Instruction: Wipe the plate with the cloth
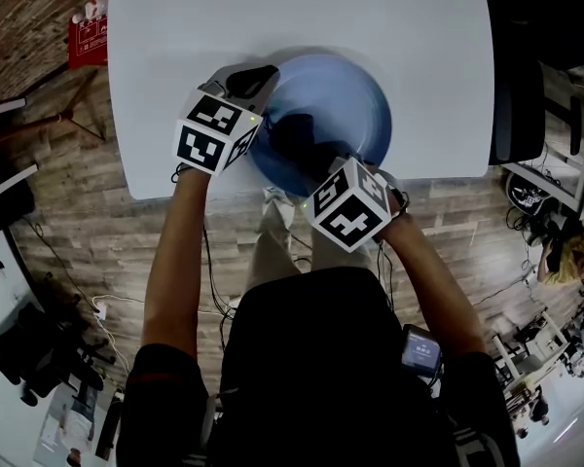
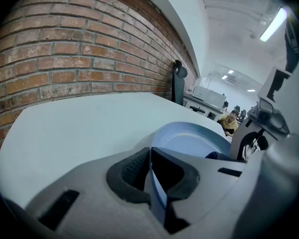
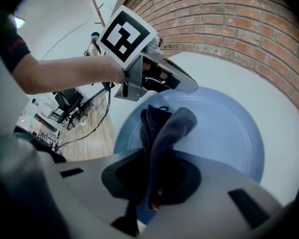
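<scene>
- Two grippers are in use, and both are closed on something. In the left gripper view, the left gripper (image 2: 150, 178) is pinched narrow on the rim of the plate (image 2: 189, 139). The thin blue edge runs up between its dark pads (image 2: 127, 171).
- The right gripper (image 3: 152, 185) is clamped on the cloth (image 3: 165, 126). In its own view the dark blue fabric rises from between the jaws at lower centre and folds over toward the plate's middle.
- In the head view the cloth shows as a dark bunch on the left half of the plate, just above the right gripper's marker cube. It looks to be resting on the plate's surface, though actual contact cannot be confirmed from here.
- The plate sits at the middle of the head view on the white table (image 1: 302, 8), close to the table's lower edge. The left gripper holds it at its upper left rim.
- Whether that rim is raised off the table cannot be told.
- Judged step: the wiping itself is under way, with one gripper steadying the plate and the other working the cloth.
- The right part of the plate shows bare blue in the right gripper view.
- The next move likely calls for dragging the cloth across that bare side with light downward pressure. The left grip needs to stay firm so the plate does not slide toward the table edge.
</scene>
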